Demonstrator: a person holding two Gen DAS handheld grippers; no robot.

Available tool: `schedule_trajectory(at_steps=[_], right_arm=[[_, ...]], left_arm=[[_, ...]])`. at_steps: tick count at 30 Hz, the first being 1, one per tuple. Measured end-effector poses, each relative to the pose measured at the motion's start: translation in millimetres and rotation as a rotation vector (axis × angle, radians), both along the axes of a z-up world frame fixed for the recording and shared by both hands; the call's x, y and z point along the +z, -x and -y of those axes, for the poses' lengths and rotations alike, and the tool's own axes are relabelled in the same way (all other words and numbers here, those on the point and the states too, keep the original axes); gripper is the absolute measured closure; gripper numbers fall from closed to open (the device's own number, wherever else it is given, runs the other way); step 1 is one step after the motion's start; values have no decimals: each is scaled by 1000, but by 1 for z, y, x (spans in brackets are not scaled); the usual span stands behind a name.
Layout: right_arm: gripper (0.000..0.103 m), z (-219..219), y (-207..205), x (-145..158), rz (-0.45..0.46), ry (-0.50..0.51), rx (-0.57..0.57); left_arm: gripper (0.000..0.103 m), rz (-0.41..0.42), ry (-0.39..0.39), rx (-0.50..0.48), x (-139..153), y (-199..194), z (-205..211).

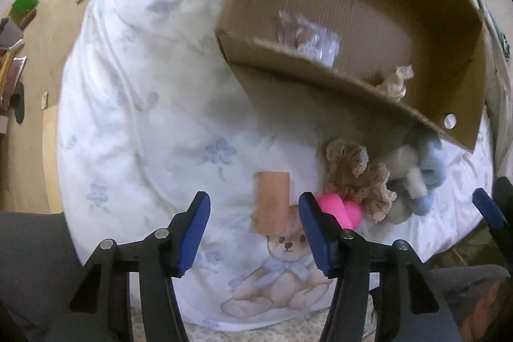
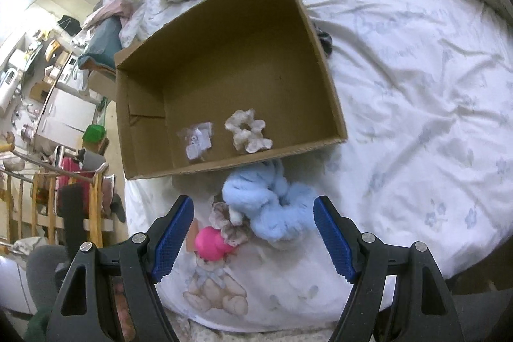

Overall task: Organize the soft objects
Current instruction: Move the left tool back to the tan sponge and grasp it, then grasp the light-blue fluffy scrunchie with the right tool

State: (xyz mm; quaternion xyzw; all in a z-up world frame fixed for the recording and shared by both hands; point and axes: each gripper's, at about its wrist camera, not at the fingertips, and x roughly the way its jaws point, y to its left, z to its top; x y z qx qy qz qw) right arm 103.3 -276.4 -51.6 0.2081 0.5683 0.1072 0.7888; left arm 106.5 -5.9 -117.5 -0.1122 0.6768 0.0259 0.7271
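Done: cream ruffled fabric scrunchie and small clear plastic packet lie inside the open brown cardboard box.
Left: fluffy light-blue scrunchie, beige lace-edged scrunchie, pink rounded sponge and flat tan card piece on the bed, just outside the box.
Left gripper: part-spread, empty, over the card piece.
Right gripper: wide apart, empty.

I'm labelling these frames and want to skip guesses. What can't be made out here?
- Contents of the small clear plastic packet in the brown cardboard box: too small; blurred in the left wrist view.
- Pale tan flat rectangle on the sheet: blurred.
- Fluffy light-blue scrunchie: partly under the box corner.
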Motion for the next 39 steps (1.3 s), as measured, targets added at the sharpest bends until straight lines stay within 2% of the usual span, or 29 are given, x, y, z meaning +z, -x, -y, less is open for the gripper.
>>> schedule_trajectory(at_steps=[7, 10, 11, 12, 15, 18, 22, 24, 28, 31, 35, 36, 37, 38, 39], right_arm=[[21, 13, 1, -5, -29, -33, -36], [21, 16, -1, -11, -49, -57, -48], [21, 17, -2, -14, -60, -61, -51], [21, 18, -3, -18, -75, -73, -55], [21, 18, -5, -31, -127, -71, -59], [21, 9, -6, -38, -139, 70, -18], [21, -5, -6, -48, -167, 87, 55], [22, -13, -6, -53, -175, 103, 92], [22, -20, -9, -67, -194, 168, 105], [21, -24, -16, -80, -207, 159, 107], [22, -35, -24, -91, -200, 200, 143], [24, -37, -26, -94, -201, 218, 148], [38, -38, -27, -97, -202, 229, 155], [48, -41, -28, -99, -207, 227, 165], [50, -43, -28, -99, -207, 235, 170]], left_arm=[[61, -68, -24, -44, -25, -4, 16], [89, -68, -27, -73, -29, -5, 22], [96, -61, -33, -84, -28, -5, 24], [98, -53, -39, -92, -26, -4, 25], [99, -40, -28, -104, -18, -2, 27], [99, -15, 0, -77, -3, 1, 20], [99, 35, 41, -49, 20, 4, 10], [99, 76, 36, -42, 34, 6, 5], [99, 140, 42, -22, 61, 16, -2], [99, 168, 56, -11, 66, 23, -16], [99, 158, 77, 16, 64, 20, -28], [99, 155, 80, 20, 63, 17, -29], [99, 157, 79, 21, 64, 19, -30], [99, 160, 74, 22, 64, 18, -30], [99, 163, 70, 22, 64, 17, -29]])
